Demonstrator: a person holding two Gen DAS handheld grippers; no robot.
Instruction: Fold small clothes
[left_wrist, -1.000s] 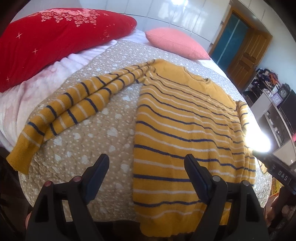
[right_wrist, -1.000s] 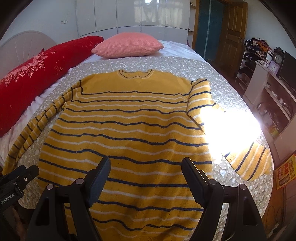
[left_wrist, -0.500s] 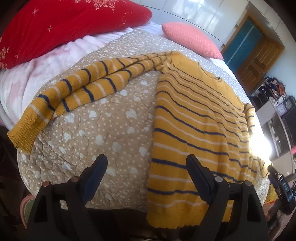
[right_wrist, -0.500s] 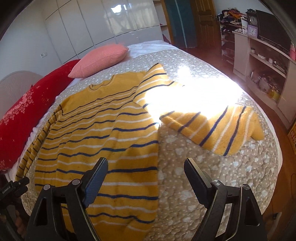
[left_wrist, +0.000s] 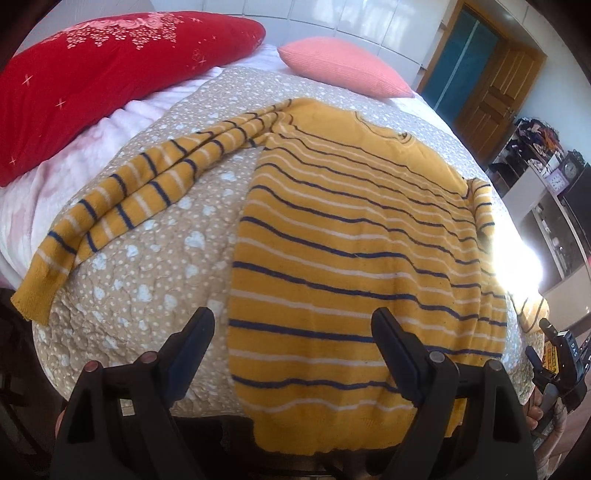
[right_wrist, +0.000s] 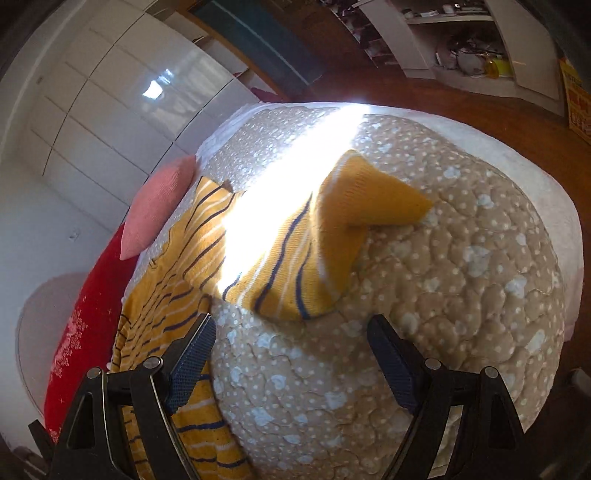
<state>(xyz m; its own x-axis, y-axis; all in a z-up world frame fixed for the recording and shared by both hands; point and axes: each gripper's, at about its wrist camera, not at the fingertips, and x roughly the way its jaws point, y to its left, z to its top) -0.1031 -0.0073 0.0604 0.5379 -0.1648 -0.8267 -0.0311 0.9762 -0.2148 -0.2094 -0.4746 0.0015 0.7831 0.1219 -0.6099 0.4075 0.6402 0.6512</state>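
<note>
A yellow sweater with navy and white stripes (left_wrist: 354, 236) lies flat, front up, on the dotted tan bedspread (left_wrist: 147, 280). Its left sleeve (left_wrist: 140, 192) stretches out toward the bed's left edge. Its right sleeve (right_wrist: 295, 266) lies rumpled on the bedspread, partly washed out by sun glare. My left gripper (left_wrist: 291, 332) is open and empty above the sweater's bottom hem. My right gripper (right_wrist: 291, 343) is open and empty, hovering just short of the right sleeve's cuff end (right_wrist: 369, 195). The right gripper also shows at the left wrist view's right edge (left_wrist: 557, 362).
A red pillow (left_wrist: 110, 66) and a pink pillow (left_wrist: 343, 66) lie at the bed's head. A white wardrobe (right_wrist: 110, 92), a wooden door (left_wrist: 491, 88) and white shelves with clutter (right_wrist: 472, 48) stand around. Wooden floor (right_wrist: 480, 99) lies past the bed's right edge.
My right gripper has swung right and tilted, from over the sweater's body to the right sleeve. My left gripper has shifted back to the right, over the sweater's hem. Both stay open.
</note>
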